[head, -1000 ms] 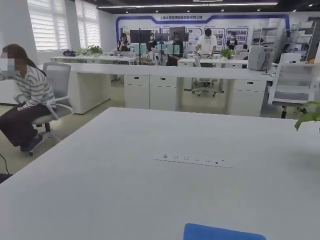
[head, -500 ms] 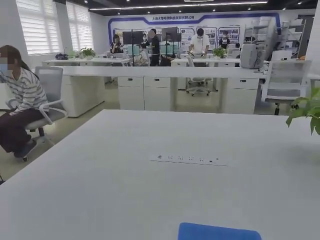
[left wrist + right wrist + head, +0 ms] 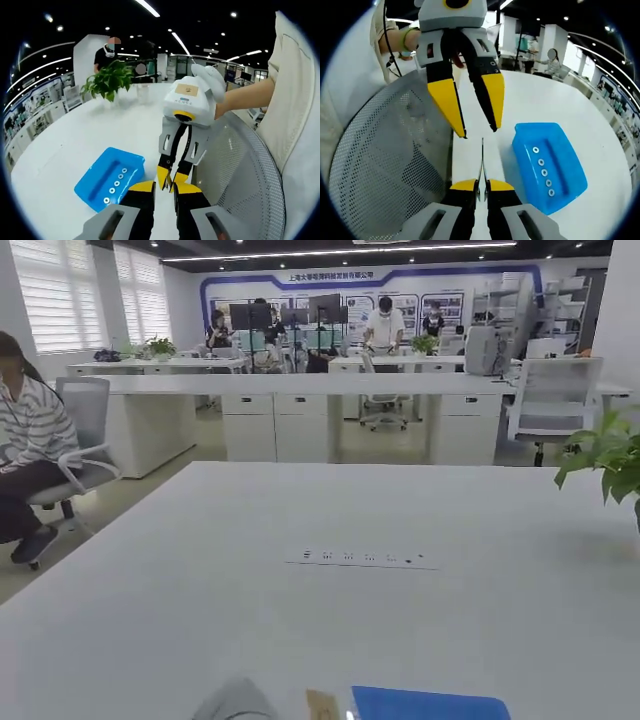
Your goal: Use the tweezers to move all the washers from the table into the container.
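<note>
The right tool [image 3: 482, 187] is pressed together on the tweezers [image 3: 482, 160], whose thin prongs stick out ahead from between its jaws. The left tool [image 3: 479, 132] faces it tip to tip, just beyond the tweezer point, with its jaws spread. Both hang over the near edge of the white surface [image 3: 530, 100], beside a mesh chair [image 3: 385, 165].

The blue tray [image 3: 567, 167] lies on the surface near the tools and apart from both. In the right gripper view it is right of the tweezers; in the left gripper view it is left of the left tool's jaws. Five washers [image 3: 544, 172] lie in a row inside the tray, well clear of the tweezer tips.

In the head view the tray's far edge shows at the near rim of the surface, right of centre. A power strip [image 3: 360, 558] sits farther out, and a plant [image 3: 605, 455] stands at the right.
</note>
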Demonstrator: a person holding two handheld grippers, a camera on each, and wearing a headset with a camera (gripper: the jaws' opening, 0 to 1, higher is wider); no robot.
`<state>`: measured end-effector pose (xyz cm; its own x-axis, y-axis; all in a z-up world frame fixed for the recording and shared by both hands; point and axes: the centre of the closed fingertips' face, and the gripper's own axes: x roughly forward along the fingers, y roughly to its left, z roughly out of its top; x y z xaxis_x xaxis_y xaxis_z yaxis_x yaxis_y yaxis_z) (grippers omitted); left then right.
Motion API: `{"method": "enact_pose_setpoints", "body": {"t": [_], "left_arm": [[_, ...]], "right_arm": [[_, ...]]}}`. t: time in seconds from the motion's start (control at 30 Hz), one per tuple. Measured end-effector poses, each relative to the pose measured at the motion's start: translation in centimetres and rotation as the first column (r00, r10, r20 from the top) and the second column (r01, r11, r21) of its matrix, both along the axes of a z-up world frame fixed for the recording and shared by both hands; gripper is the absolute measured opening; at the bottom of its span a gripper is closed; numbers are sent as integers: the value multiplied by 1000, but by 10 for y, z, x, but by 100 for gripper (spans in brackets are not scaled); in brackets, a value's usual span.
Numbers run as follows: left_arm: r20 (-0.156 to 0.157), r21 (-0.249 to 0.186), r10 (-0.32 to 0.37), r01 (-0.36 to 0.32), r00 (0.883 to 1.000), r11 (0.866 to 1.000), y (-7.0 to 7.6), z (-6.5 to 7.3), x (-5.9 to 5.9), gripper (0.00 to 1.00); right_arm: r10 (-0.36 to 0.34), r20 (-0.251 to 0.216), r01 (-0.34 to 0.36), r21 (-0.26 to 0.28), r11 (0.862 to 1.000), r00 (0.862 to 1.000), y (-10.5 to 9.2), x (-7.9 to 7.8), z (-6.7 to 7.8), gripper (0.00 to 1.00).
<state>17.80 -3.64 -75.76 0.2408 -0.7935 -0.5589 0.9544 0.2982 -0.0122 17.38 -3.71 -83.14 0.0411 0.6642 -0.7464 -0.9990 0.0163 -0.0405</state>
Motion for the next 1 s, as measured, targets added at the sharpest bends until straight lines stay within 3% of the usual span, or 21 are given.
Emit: {"method": "enact_pose_setpoints", "body": {"t": [0.07, 0.13, 0.17, 0.33, 0.63, 1.0], "left_arm": [[1, 9, -25, 25, 1000, 1000, -2, 0, -1, 9], [44, 56, -57, 55, 997, 997, -1, -2, 1, 5], [48, 63, -68, 65, 997, 996, -2, -3, 0, 4], [35, 51, -78, 76, 996, 996, -5, -2, 1, 0], [43, 100, -104, 99, 994, 990, -1, -9, 8, 0], [-17, 213, -109, 110, 994, 971, 19, -50, 16, 0]], "right_arm": [[18, 15, -18, -18, 1000, 1000, 0, 0, -1, 4], [26, 21, -25, -25, 999, 999, 1, 0, -1, 4], [28, 22, -27, -26, 999, 999, 1, 1, 0, 4], [28, 37, -27, -35, 999, 999, 1, 5, 1, 4], [14, 53, -11, -55, 998, 998, -1, 16, 0, 4], [-20, 46, 23, -62, 998, 999, 0, 27, -18, 5]]}}
